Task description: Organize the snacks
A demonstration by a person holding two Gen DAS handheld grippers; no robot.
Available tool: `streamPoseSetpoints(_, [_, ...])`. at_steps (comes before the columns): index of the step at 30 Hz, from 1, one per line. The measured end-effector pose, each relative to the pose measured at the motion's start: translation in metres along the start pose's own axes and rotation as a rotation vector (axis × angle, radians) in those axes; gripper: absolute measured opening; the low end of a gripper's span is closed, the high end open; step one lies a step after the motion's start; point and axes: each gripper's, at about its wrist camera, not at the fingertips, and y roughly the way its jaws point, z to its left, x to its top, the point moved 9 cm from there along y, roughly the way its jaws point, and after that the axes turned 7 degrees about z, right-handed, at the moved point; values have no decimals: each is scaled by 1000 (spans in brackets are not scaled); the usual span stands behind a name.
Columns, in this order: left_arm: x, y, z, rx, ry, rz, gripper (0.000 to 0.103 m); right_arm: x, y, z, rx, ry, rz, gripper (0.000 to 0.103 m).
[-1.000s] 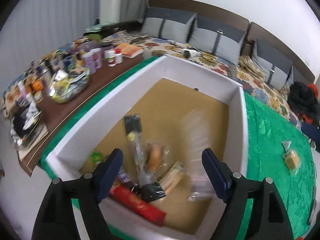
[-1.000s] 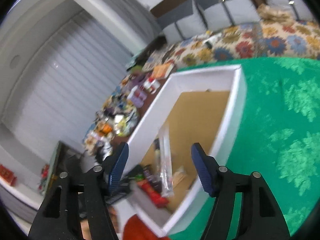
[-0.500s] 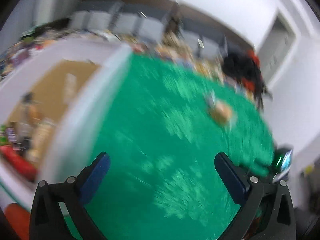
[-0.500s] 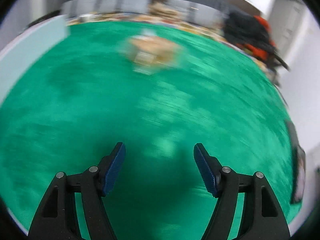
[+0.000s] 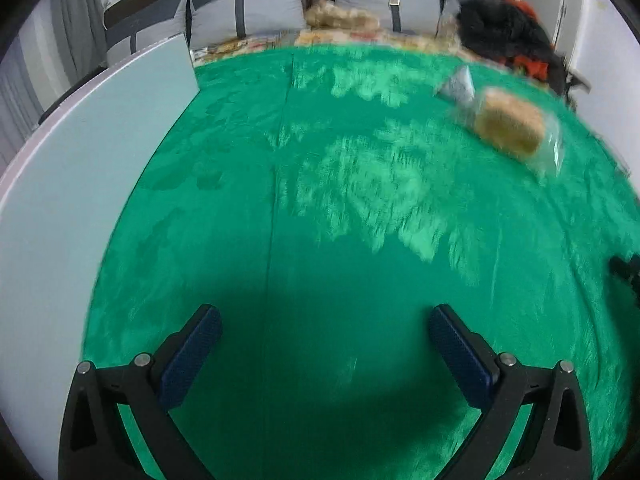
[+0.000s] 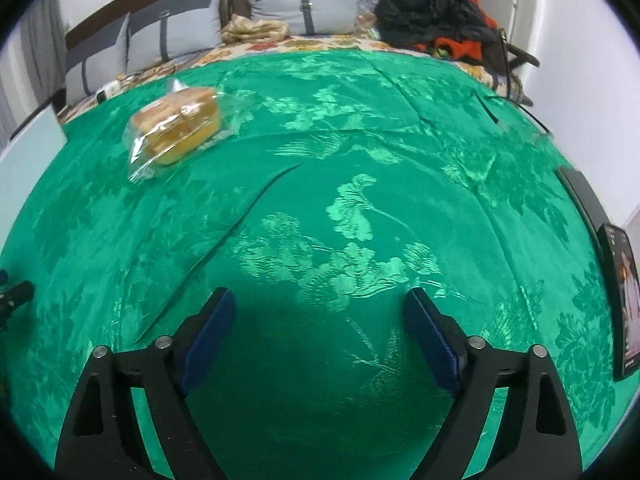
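- The left gripper [image 5: 325, 330] was seen with its jaws fully apart and nothing between them, low in the frame over the green patterned cloth [image 5: 320, 208].
- The right gripper [image 6: 319, 316] was opening at this moment, likewise empty, with only cloth beneath it.
- One snack was left out: a clear-wrapped bread pack [image 6: 178, 128], lying at the upper left of the right wrist view and at the upper right of the left wrist view [image 5: 508, 124], well apart from both grippers.
- The white box wall [image 5: 72, 184] was seen along the left edge of the left wrist view; its inside was hidden.
- The step in hand was judged to be the reach for the pack.
- A good grip would be taken across the loaf's body rather than the loose wrapper tail, with light pressure so the soft bread was not crushed.
- The phone [image 6: 622, 296] at the right edge was best avoided.
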Motion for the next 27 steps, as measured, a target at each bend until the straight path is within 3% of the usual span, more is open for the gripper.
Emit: streamPoseSetpoints(27, [4,4,3,-3,-13,-26,103,0,1,0,-5,3,-3,92])
